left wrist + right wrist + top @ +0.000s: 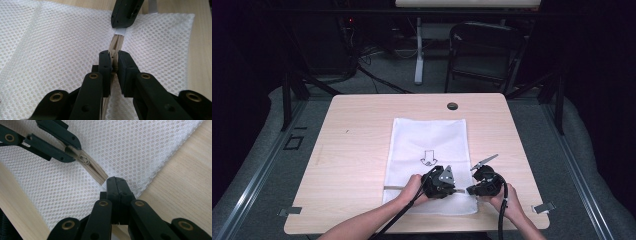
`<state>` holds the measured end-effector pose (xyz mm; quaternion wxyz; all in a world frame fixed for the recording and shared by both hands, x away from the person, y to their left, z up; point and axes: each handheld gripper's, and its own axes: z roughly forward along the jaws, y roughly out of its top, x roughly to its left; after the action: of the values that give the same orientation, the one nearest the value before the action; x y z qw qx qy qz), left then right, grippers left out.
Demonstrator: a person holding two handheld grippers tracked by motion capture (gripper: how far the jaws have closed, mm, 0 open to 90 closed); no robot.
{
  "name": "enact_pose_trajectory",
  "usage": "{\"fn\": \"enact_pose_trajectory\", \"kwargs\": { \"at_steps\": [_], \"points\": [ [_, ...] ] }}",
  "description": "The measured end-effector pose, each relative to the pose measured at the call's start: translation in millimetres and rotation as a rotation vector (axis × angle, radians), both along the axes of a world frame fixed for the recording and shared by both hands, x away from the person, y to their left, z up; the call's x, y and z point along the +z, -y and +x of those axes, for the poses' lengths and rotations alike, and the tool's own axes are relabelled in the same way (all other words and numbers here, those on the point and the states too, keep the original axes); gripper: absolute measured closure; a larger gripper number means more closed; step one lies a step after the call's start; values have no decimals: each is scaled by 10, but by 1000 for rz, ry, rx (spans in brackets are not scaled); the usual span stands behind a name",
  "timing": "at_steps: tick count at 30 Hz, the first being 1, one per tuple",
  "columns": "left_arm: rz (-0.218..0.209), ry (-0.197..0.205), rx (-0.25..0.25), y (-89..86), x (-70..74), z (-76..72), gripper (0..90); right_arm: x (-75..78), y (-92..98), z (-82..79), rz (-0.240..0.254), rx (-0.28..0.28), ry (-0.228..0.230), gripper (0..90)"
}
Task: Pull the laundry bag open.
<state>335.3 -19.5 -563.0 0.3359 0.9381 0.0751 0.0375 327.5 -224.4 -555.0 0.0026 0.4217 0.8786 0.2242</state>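
Both forearms are coming in bare, no sleeves showing in the high view. The left gripper (pixel 451 186) is showing a black body, a grey three-cornered plate on top and a black cable trailing back along the arm. The right gripper (pixel 472 190) is wearing the same black, with its grey plate jutting up and a thick black cable looping off behind. Up close, the jaws are looking matte black, blocky at the pads, with brass-coloured rivets shining at the linkage pivots.
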Motion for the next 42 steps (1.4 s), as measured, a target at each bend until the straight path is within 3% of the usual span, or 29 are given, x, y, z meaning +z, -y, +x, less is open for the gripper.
{"fn": "enact_pose_trajectory", "kwargs": {
  "at_steps": [42],
  "points": [
    [9, 6, 4, -300, 52, 3, 814, -1, -6, 1, -1, 8, 0, 900]
  ]
}}
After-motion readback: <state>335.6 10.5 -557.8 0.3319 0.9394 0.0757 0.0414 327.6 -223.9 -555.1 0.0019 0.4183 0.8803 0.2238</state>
